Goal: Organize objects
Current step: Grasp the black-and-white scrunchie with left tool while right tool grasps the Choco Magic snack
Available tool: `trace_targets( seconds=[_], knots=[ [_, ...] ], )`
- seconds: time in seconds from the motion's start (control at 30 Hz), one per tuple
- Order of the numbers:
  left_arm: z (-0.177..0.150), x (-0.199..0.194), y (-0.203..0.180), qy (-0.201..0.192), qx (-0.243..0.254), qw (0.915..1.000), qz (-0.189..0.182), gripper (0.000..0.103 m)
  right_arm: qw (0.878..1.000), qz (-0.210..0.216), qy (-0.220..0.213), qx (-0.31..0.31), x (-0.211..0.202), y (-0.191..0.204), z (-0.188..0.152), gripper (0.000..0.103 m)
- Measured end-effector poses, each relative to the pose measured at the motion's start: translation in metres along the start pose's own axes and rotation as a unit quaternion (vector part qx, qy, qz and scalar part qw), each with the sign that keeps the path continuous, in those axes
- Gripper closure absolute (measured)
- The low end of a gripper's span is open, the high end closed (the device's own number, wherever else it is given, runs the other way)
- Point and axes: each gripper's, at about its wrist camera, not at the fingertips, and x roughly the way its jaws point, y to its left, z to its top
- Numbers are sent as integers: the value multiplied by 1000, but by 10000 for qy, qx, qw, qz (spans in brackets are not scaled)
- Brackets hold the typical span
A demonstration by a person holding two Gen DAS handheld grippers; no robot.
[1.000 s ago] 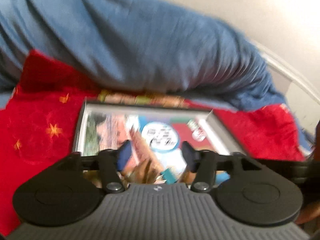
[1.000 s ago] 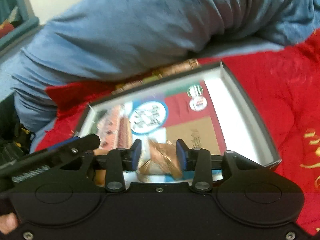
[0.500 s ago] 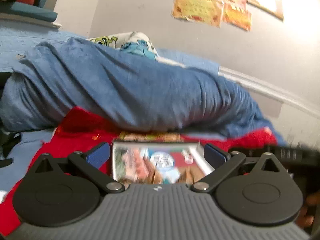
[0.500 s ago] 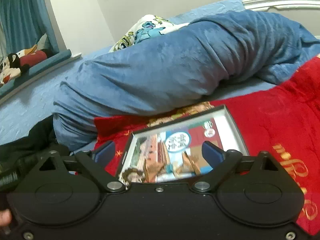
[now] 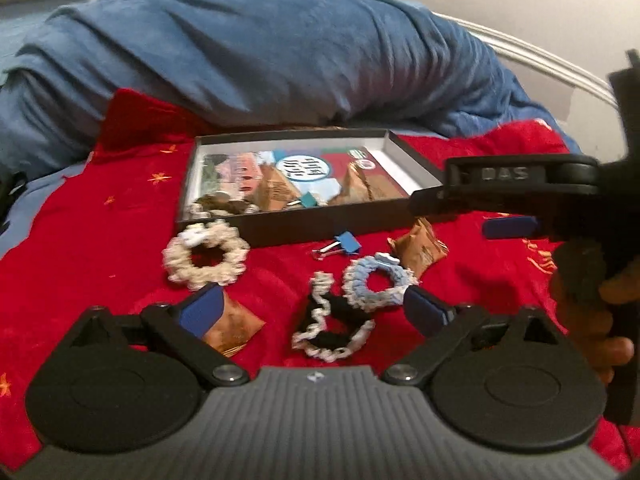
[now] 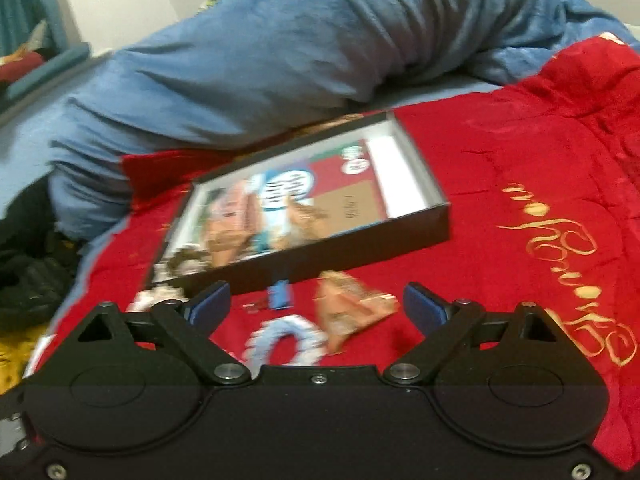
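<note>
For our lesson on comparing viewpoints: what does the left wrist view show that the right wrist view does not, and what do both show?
Only the left wrist view shows the cream scrunchie, the black-and-white scrunchie and the right gripper from the side. Only the right wrist view shows gold lettering on the red blanket. Both show the black box, blue binder clip, light blue scrunchie and blue duvet.

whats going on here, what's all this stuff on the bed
A person is tidying small items into a shallow black box on a red blanket, with a gripper in each hand. The left gripper and the right gripper are both open and hold nothing; the left's jaws are closing slightly. Some brown packets and a clip are already in the box. Still on the blanket: a cream scrunchie, a light blue scrunchie, a black-and-white scrunchie, a blue binder clip and brown packets.
</note>
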Motion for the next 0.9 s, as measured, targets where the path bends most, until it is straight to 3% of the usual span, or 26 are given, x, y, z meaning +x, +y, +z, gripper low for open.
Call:
trace_targets(
  seconds=[0.17, 0.23, 0.27, 0.4, 0.47, 0.6, 0.67, 0.9],
  knots=[
    [-10, 24, -8, 355, 213, 9991, 119, 25, 9987, -135, 300, 378, 33, -26, -2, 16],
    [-13, 32, -6, 604, 127, 9981, 92, 47, 9973, -41, 476, 555, 45, -33, -4, 18],
    [-14, 33, -3, 652, -15, 9979, -26, 50, 9974, -47, 448, 558, 47, -33, -6, 18],
    [-12, 36, -1, 702, -67, 9974, -108, 70, 9991, -133, 389, 79, 56, -21, -8, 20],
    [-12, 36, -1, 711, -87, 9973, -171, 82, 9990, -235, 355, -110, 58, -15, -11, 26],
    [-12, 34, -3, 691, -49, 9975, -168, 87, 9968, -553, 264, -511, 58, -6, -20, 40],
    [-11, 34, -2, 692, -91, 9974, -166, 89, 9960, -570, 233, -640, 57, -2, -22, 52],
    [-8, 32, 8, 760, -390, 9963, -112, 91, 9942, -600, 220, -864, 51, 9, -25, 57]
  ],
)
